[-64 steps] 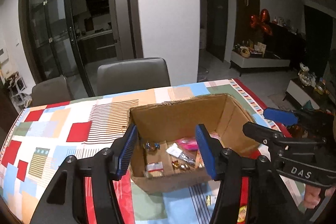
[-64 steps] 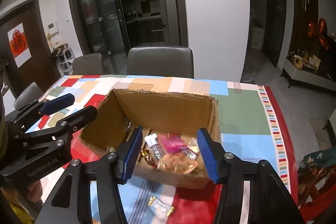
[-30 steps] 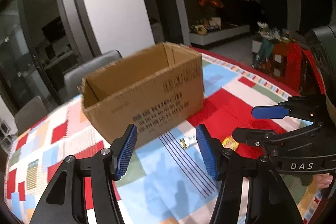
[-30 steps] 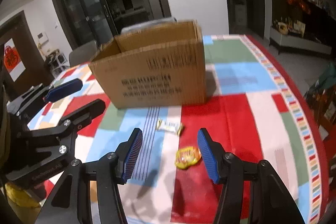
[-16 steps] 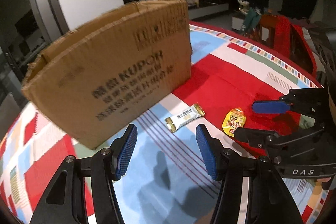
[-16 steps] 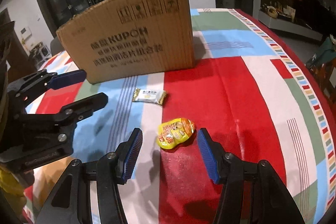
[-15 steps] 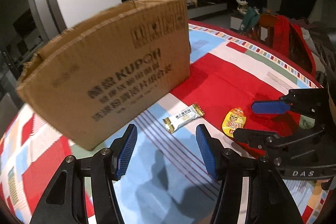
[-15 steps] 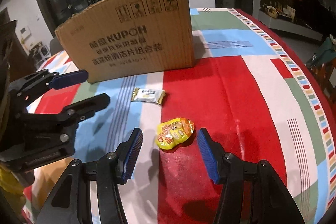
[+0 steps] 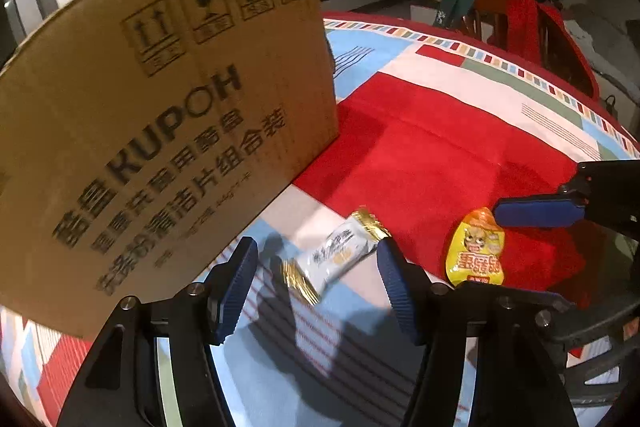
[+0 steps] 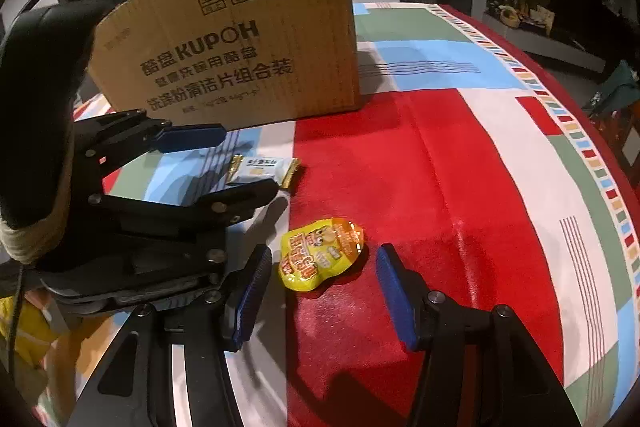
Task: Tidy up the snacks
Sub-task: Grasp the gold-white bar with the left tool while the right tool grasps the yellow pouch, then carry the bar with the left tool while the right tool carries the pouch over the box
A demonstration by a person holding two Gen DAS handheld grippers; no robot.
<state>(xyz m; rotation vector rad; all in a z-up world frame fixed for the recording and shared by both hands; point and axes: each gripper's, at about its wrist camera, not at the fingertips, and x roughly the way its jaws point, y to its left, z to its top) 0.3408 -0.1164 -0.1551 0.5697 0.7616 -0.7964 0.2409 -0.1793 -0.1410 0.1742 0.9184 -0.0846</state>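
Observation:
A white snack bar with gold ends [image 9: 334,257] [image 10: 264,169] lies on the patterned tablecloth in front of the cardboard box [image 9: 160,99] [image 10: 240,55]. My left gripper [image 9: 316,291] [image 10: 236,163] hangs low over it, the bar between its blue pads without touching them; its jaws are opening. A yellow snack pouch [image 10: 320,253] [image 9: 476,253] lies on the red patch to the right. My right gripper [image 10: 318,293] [image 9: 520,251] is open around it, pads apart from the pouch. The box's contents are hidden by its front wall.
The tablecloth [image 10: 460,155] runs to a striped border and the table edge at the right. A chair with a red cloth [image 9: 524,23] stands beyond that edge. The box blocks the far left side.
Both grippers have come down from above the box to the table in front of it. The left one has closed in on the white bar, the right one on the yellow pouch.

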